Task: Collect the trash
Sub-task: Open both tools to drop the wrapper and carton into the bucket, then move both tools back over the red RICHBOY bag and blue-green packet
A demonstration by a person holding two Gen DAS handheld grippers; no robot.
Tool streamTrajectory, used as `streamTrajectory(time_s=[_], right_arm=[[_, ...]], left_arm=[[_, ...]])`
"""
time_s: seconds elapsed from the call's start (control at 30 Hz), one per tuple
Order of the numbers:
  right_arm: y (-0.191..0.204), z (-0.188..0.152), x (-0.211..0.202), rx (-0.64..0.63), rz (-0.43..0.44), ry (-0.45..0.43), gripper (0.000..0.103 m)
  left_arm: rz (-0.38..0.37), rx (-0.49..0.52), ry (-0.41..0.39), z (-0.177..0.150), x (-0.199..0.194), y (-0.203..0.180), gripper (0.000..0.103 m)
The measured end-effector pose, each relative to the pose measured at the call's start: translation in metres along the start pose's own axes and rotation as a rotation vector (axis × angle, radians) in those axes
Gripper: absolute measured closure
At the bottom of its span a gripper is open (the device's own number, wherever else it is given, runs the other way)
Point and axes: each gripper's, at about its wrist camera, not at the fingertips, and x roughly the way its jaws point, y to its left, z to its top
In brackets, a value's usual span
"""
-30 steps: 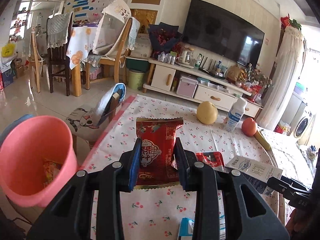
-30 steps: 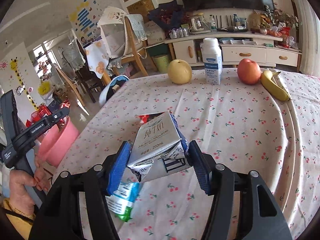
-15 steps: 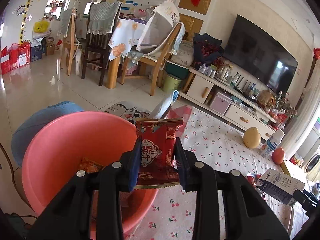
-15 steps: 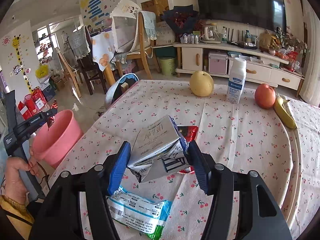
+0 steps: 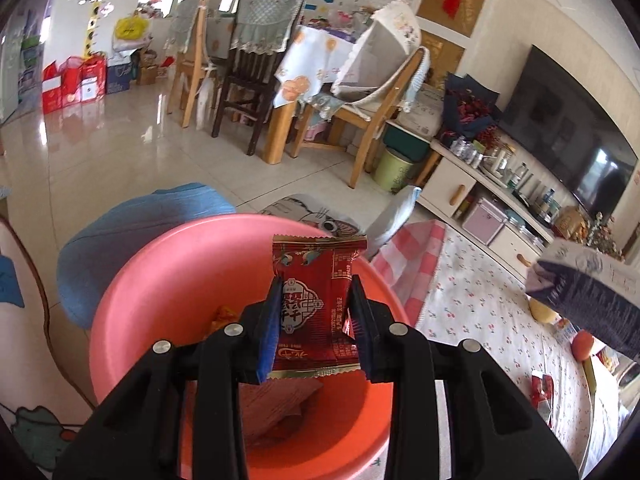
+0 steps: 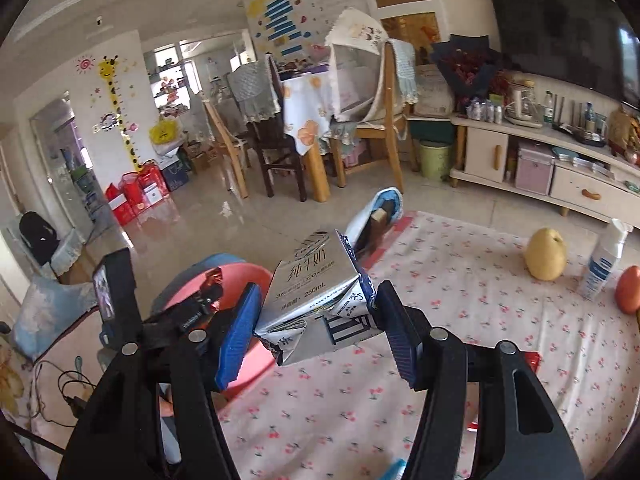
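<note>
My left gripper [image 5: 316,324] is shut on a red snack wrapper [image 5: 316,300] and holds it right over the mouth of a pink bin [image 5: 168,280]. Some trash lies at the bin's bottom [image 5: 280,404]. My right gripper [image 6: 316,316] is shut on a crumpled white and blue milk carton [image 6: 312,276], held above the table's left edge. That carton [image 5: 588,288] shows at the right of the left wrist view. In the right wrist view the left gripper [image 6: 208,292] hangs over the pink bin [image 6: 240,276].
The table [image 6: 460,360] has a cherry-print cloth and carries a yellow pear [image 6: 546,254], a white bottle [image 6: 604,264], an orange fruit [image 6: 629,288] and a red wrapper [image 5: 542,390]. A blue stool [image 5: 132,220] stands behind the bin. Chairs [image 5: 240,76] and a TV cabinet [image 6: 540,156] lie farther off.
My left gripper carried the red wrapper from above the table leftward to over the pink bin. My right gripper lifted the milk carton off the table and swung it left toward the bin.
</note>
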Motion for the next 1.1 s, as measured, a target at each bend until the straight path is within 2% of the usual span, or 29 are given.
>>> streamTrajectory(time_s=[0.2,0.37,0.5,0.53,0.6,0.63,0.67,0.7,0.8,0.9,1.1], right_arm=[[0.042,0.014,0.062,-0.028,0.085,0.084,0.042],[0.063,0.006,0.11,-0.023,0.111,0.16,0.042],[0.061,-0.011,0.131,-0.016,0.078,0.207,0.04],[0.059,-0.014,0.132,-0.004,0.076,0.208,0.038],[0.052,-0.02,0.128,0.026,0.08,0.196,0.026],[0.048,-0.024,0.124,0.033,0.065,0.187,0.023],[0.045,-0.027,0.12,0.035,0.042,0.178,0.02],[0.04,-0.032,0.114,0.034,0.024,0.172,0.02],[0.03,-0.044,0.099,0.023,-0.044,0.151,0.016],[0.021,-0.06,0.084,-0.001,-0.108,0.142,0.015],[0.0,-0.099,0.045,0.009,-0.199,0.132,0.014]], left_arm=[[0.029,-0.083,0.036,0.001,0.007,0.028,0.069],[0.043,-0.152,0.076,-0.001,0.014,0.045,0.069],[0.027,-0.191,0.078,0.0,0.017,0.051,0.049],[0.017,-0.192,0.071,0.001,0.016,0.051,0.048],[0.013,-0.185,0.06,0.002,0.016,0.05,0.036],[0.02,-0.175,0.052,0.001,0.016,0.048,0.034],[0.042,-0.16,0.041,0.001,0.014,0.046,0.024],[0.056,-0.15,0.027,0.001,0.013,0.042,0.022],[0.048,-0.134,-0.031,0.003,0.005,0.036,0.021],[0.042,-0.113,-0.1,0.006,-0.003,0.03,0.02],[0.059,0.024,-0.223,0.006,-0.018,0.0,0.018]])
